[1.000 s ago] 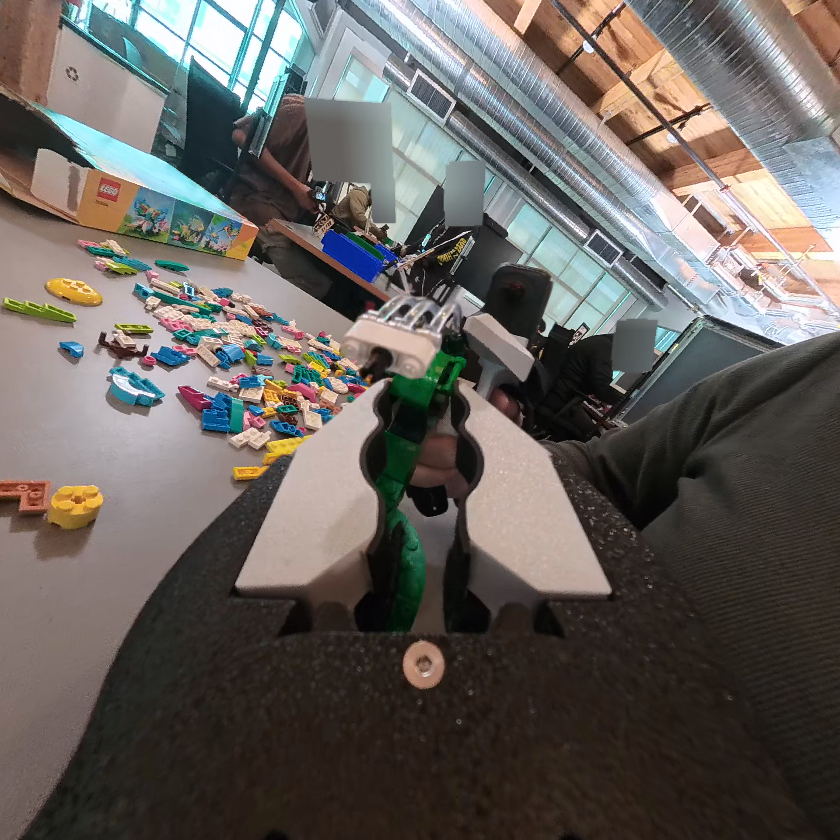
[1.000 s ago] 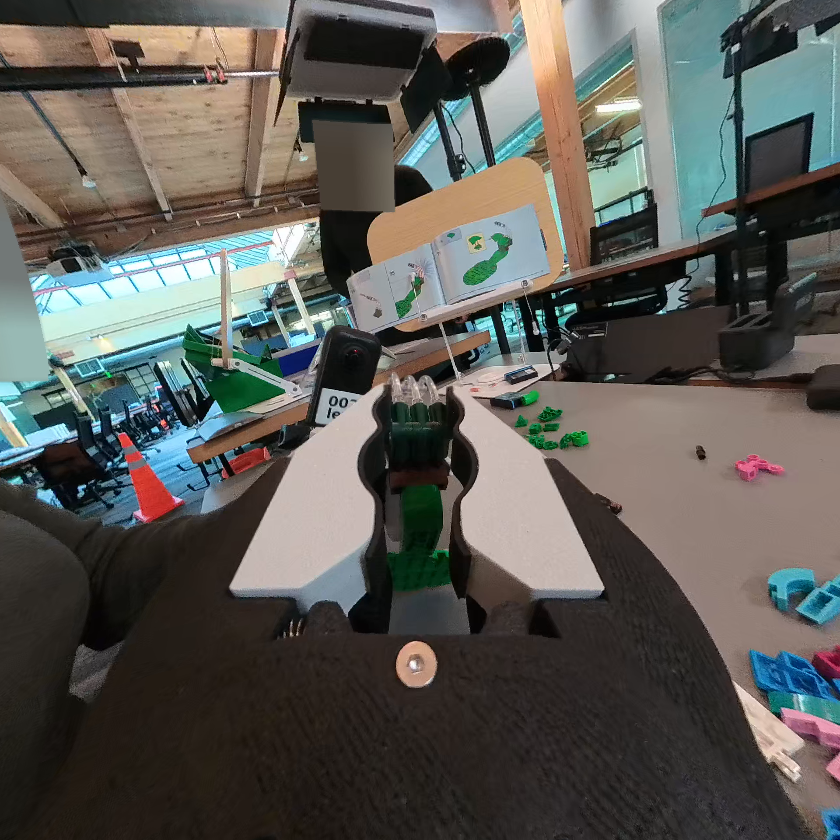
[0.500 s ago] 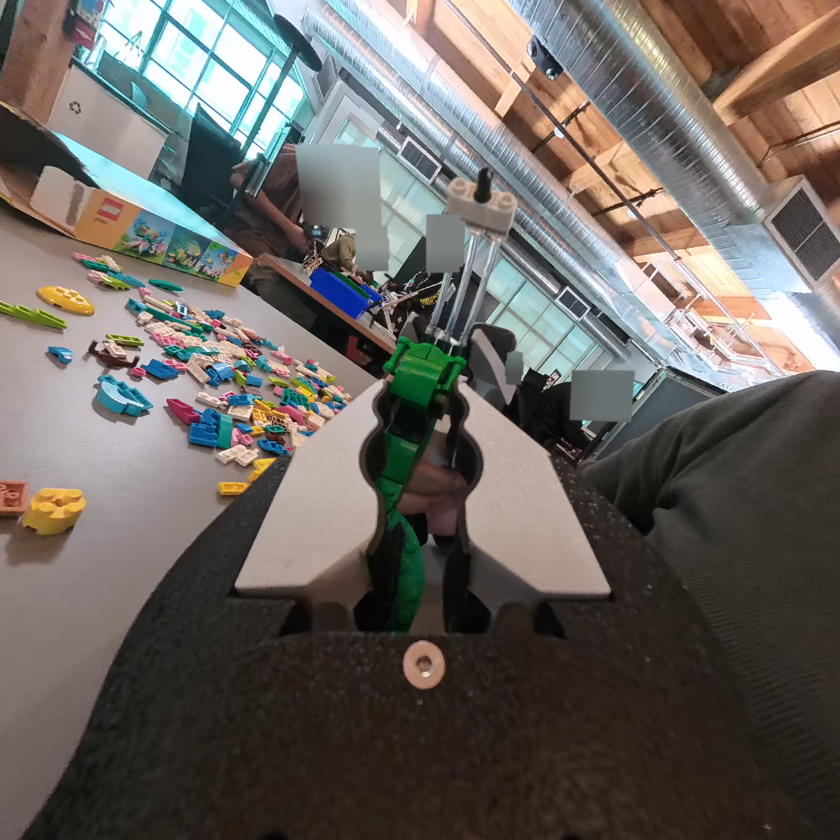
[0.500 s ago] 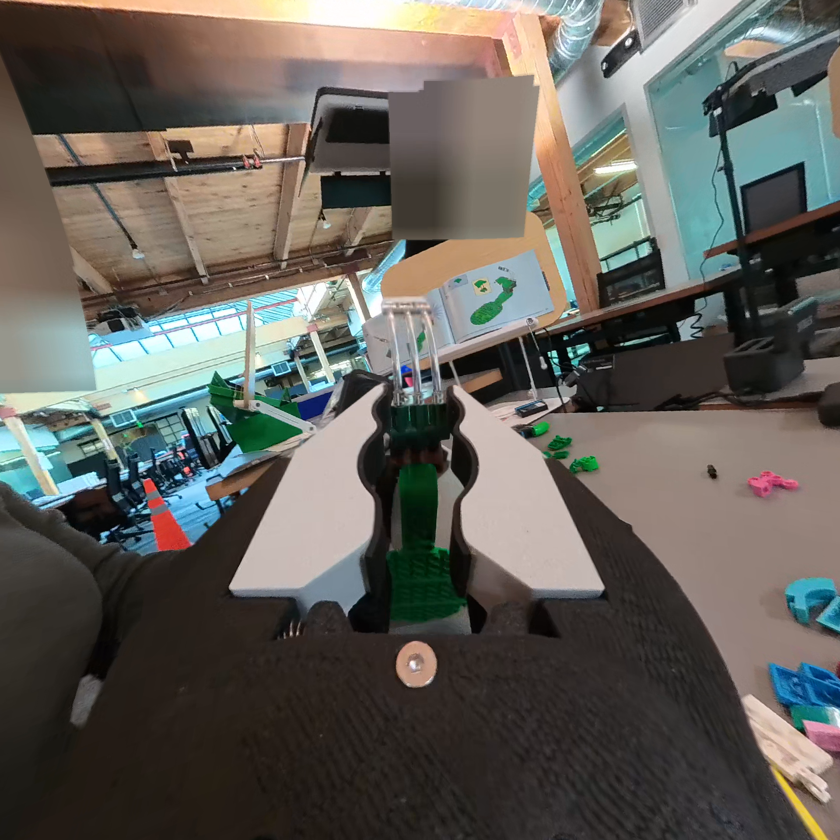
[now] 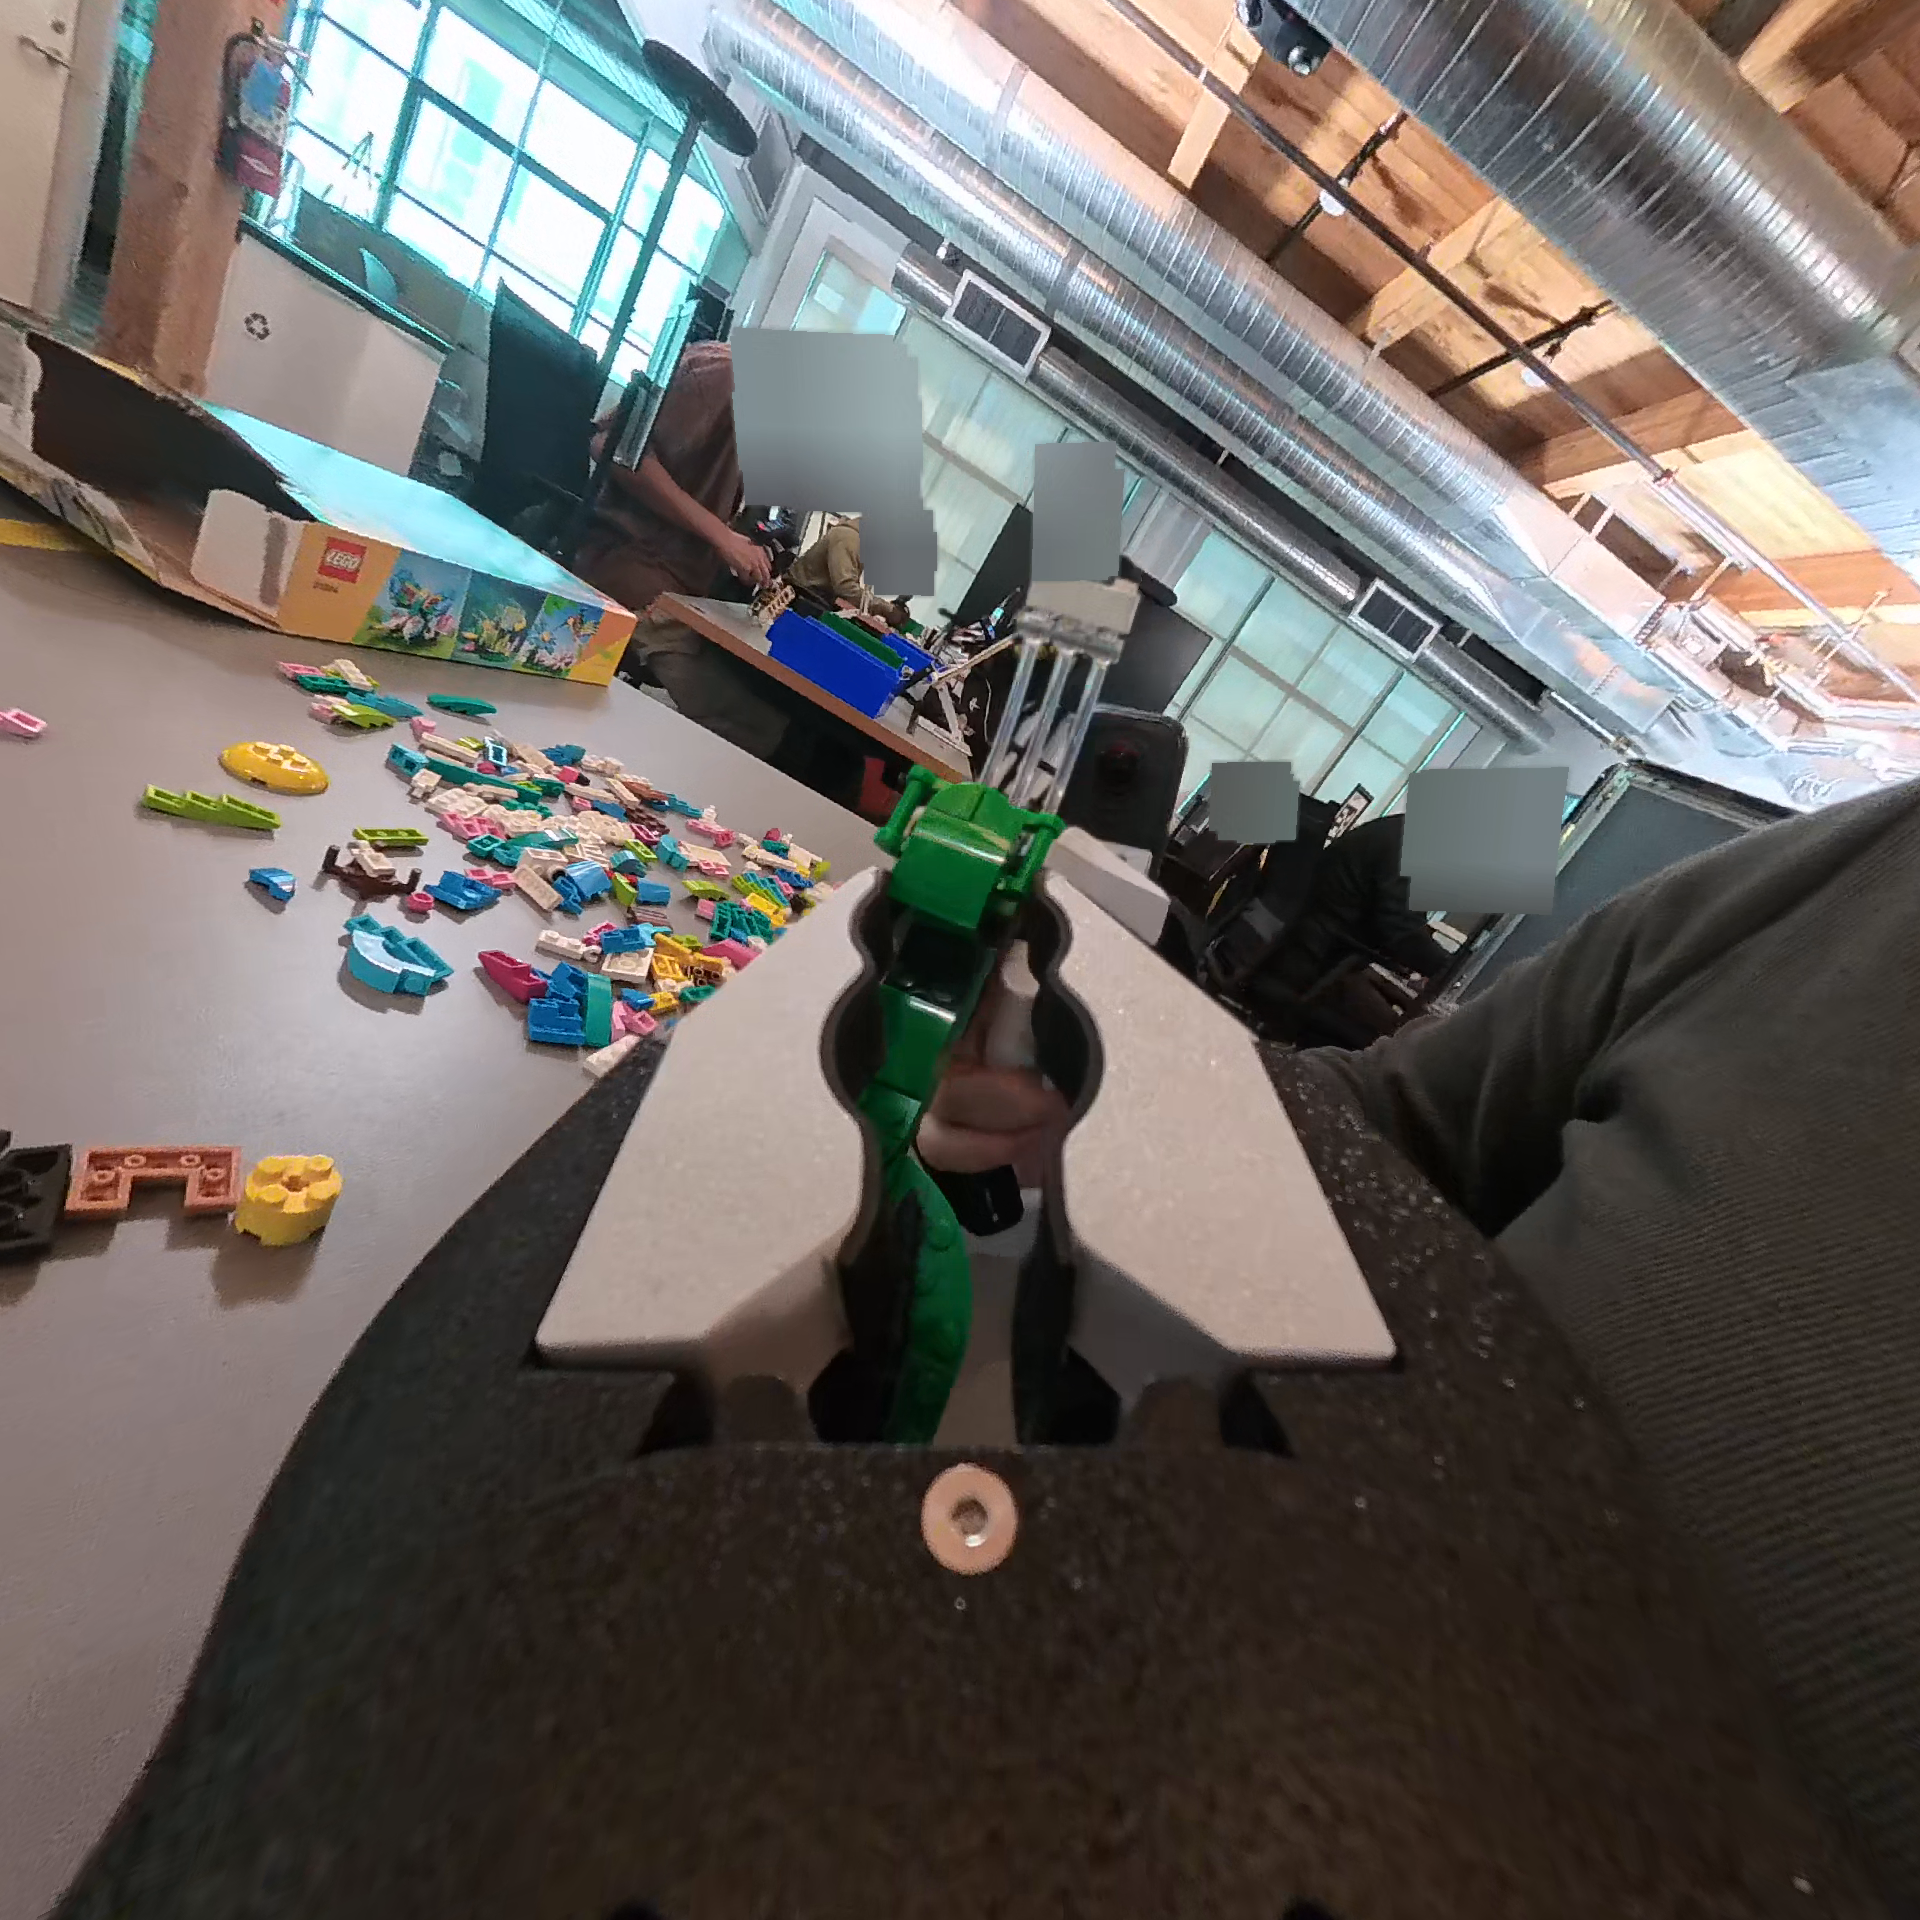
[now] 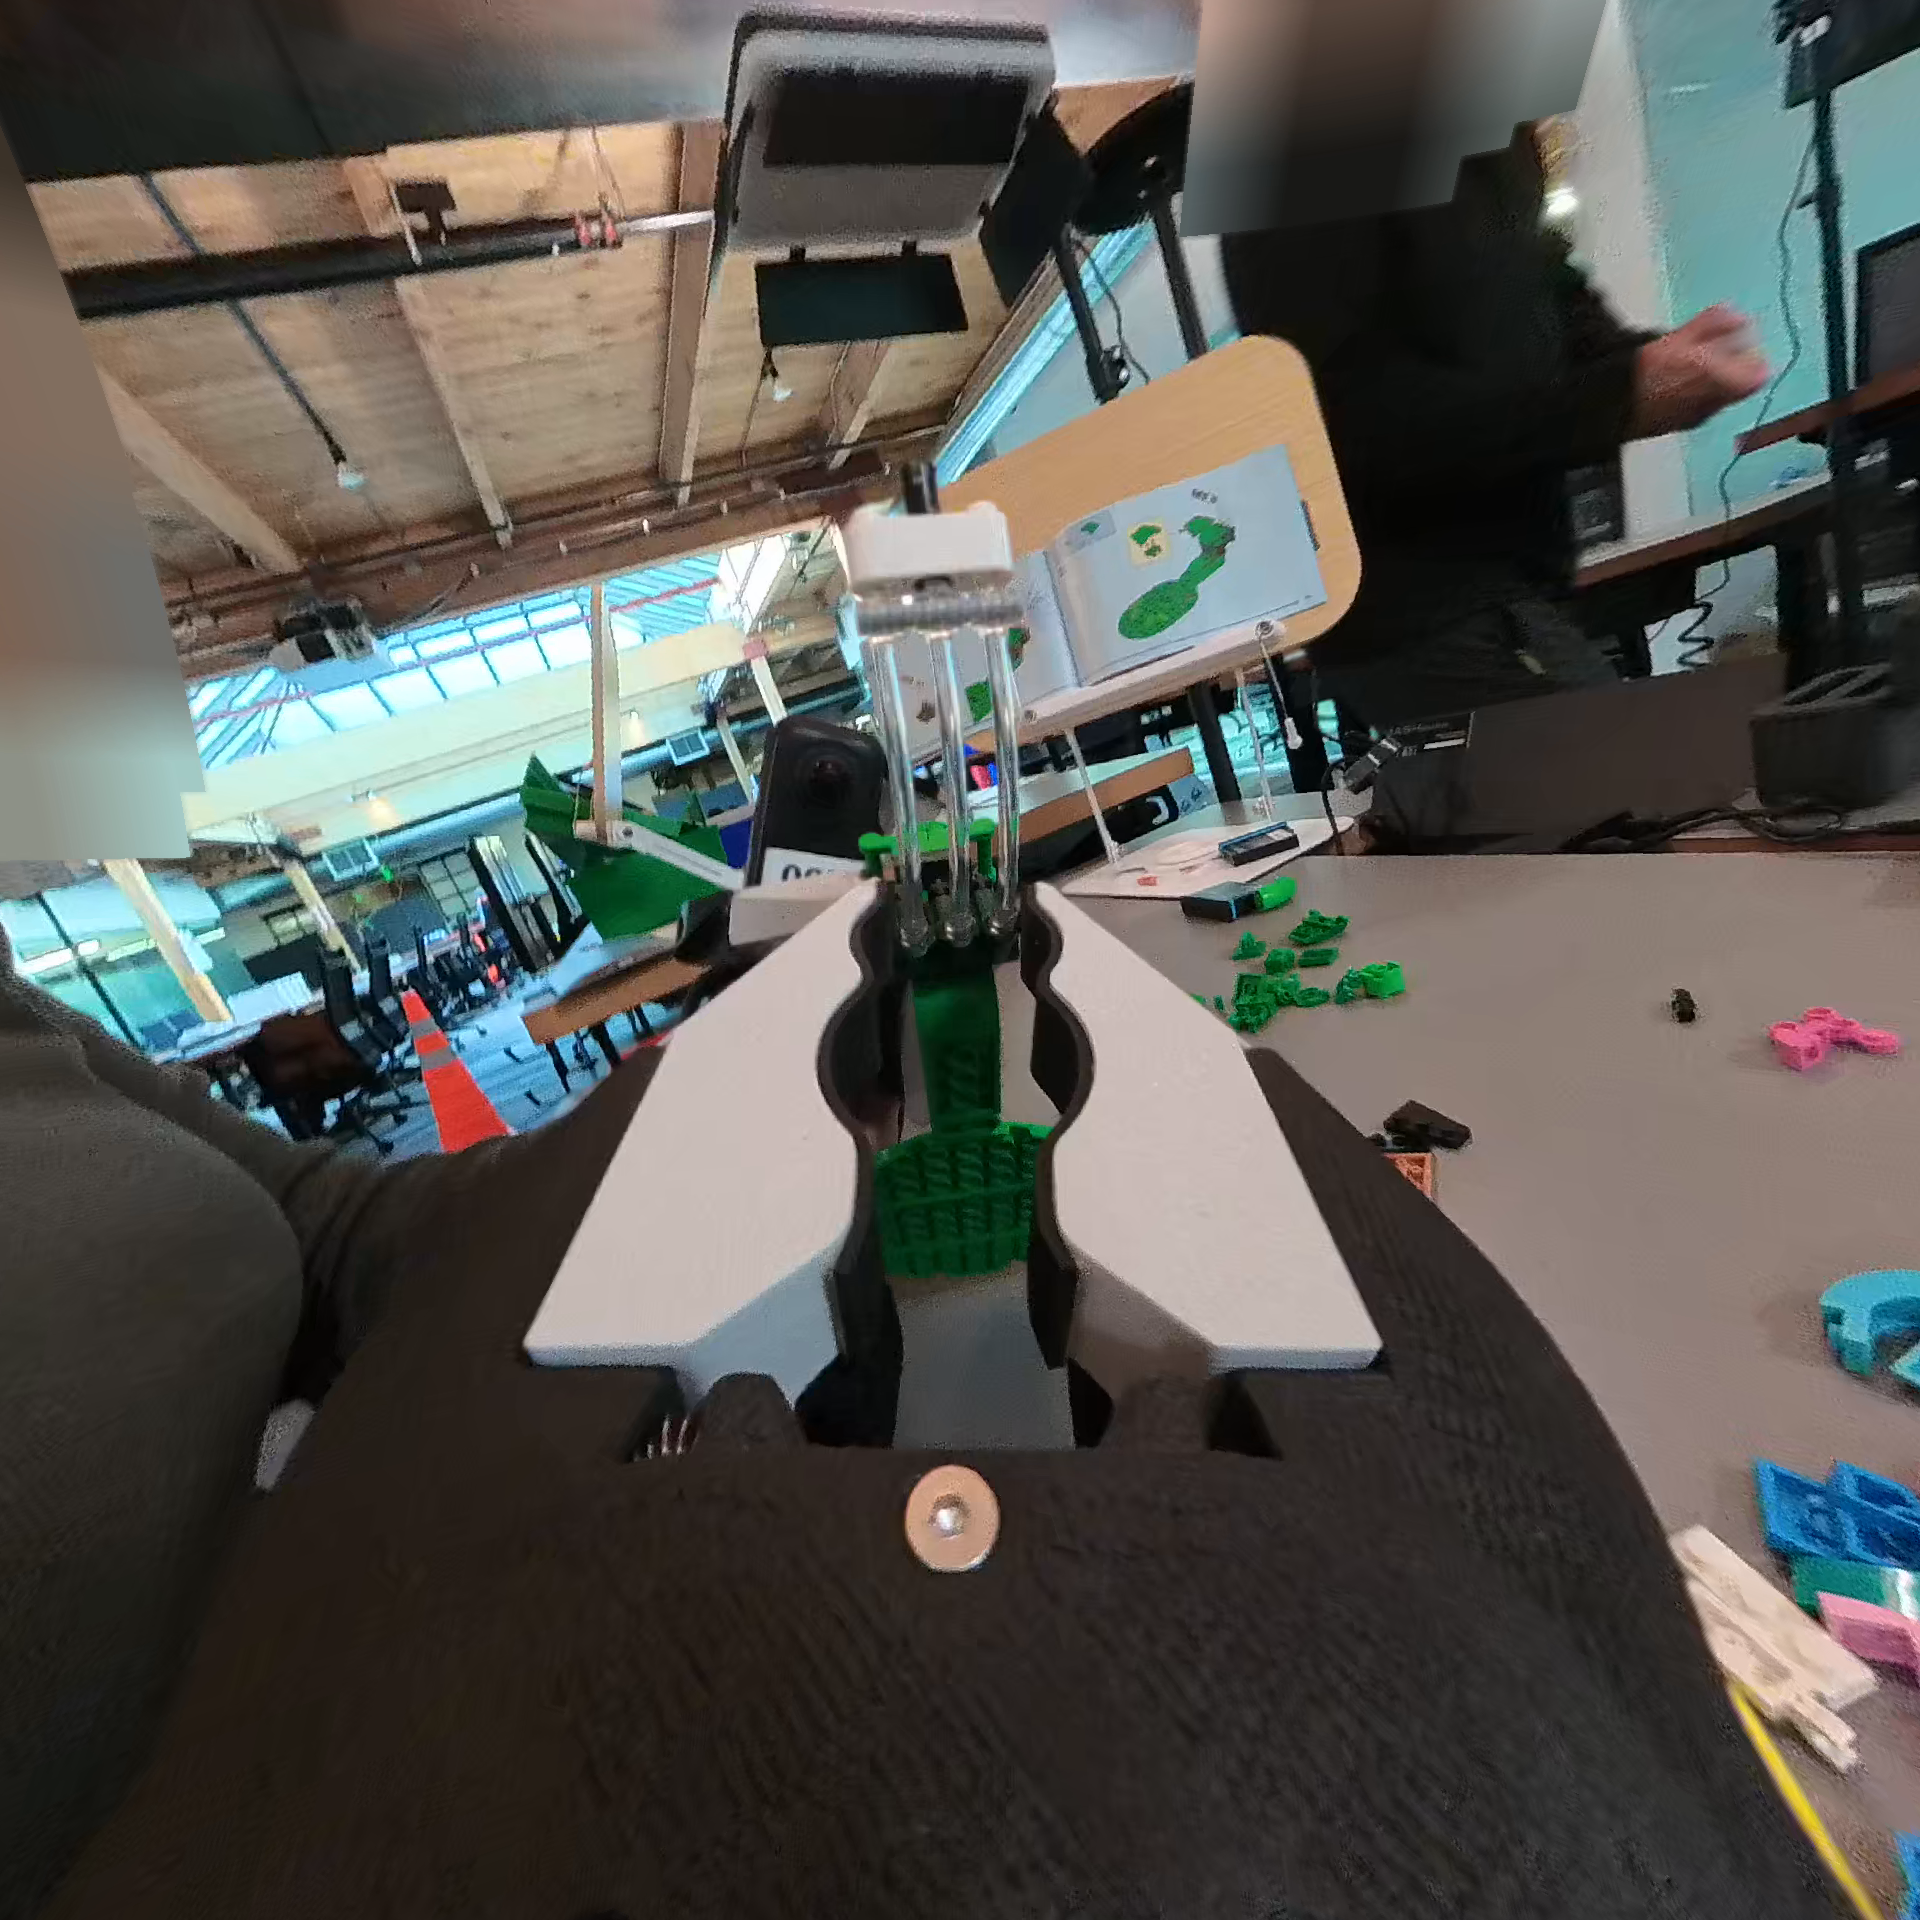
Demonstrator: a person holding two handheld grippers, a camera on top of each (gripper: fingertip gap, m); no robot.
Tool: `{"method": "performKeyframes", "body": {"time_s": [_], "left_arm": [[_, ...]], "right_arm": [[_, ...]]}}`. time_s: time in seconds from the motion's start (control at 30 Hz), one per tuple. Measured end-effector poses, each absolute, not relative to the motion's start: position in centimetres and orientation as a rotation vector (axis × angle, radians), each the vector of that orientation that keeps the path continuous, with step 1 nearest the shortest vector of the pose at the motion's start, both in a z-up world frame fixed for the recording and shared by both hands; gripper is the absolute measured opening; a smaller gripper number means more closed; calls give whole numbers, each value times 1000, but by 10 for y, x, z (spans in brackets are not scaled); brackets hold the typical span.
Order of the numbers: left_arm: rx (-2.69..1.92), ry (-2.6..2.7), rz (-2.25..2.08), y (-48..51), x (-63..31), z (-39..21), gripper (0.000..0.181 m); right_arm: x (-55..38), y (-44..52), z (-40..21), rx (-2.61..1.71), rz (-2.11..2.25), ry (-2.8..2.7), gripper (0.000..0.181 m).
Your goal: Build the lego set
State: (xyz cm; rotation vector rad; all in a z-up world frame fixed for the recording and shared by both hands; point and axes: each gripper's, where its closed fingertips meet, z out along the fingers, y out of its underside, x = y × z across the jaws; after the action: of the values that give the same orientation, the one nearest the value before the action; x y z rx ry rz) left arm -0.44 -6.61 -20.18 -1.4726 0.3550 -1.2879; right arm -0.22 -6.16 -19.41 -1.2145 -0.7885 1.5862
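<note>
The green lego model (image 6: 951, 1122) is clamped between both the right gripper (image 6: 951, 925) and the left gripper (image 5: 956, 914); its clear rods (image 6: 940, 769) ahead seem fragile, so the stiff base is better held.

A grey table (image 5: 156, 997) is carrying a spread of loose colourful bricks (image 5: 582, 862). An opened set box (image 5: 416, 603) is lying at its far edge.
</note>
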Motion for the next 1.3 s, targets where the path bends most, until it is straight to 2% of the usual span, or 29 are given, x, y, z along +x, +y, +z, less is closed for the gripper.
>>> {"method": "performKeyframes", "body": {"time_s": [0.37,0.6,0.87,1.3], "left_arm": [[-1562,551,-1201,-75,-2,-217,23],[-1644,785,-899,-79,-1,-235,23],[-1638,821,-851,-79,-2,-239,23],[-1659,877,-827,-81,2,-248,23]], "right_arm": [[0,-72,-210,-1222,1435,-1063,22],[1,-76,-216,-1197,1334,-1170,22],[3,-77,-229,-1194,1137,-1326,22],[1,-81,-231,-1211,1153,-1346,22]]}}
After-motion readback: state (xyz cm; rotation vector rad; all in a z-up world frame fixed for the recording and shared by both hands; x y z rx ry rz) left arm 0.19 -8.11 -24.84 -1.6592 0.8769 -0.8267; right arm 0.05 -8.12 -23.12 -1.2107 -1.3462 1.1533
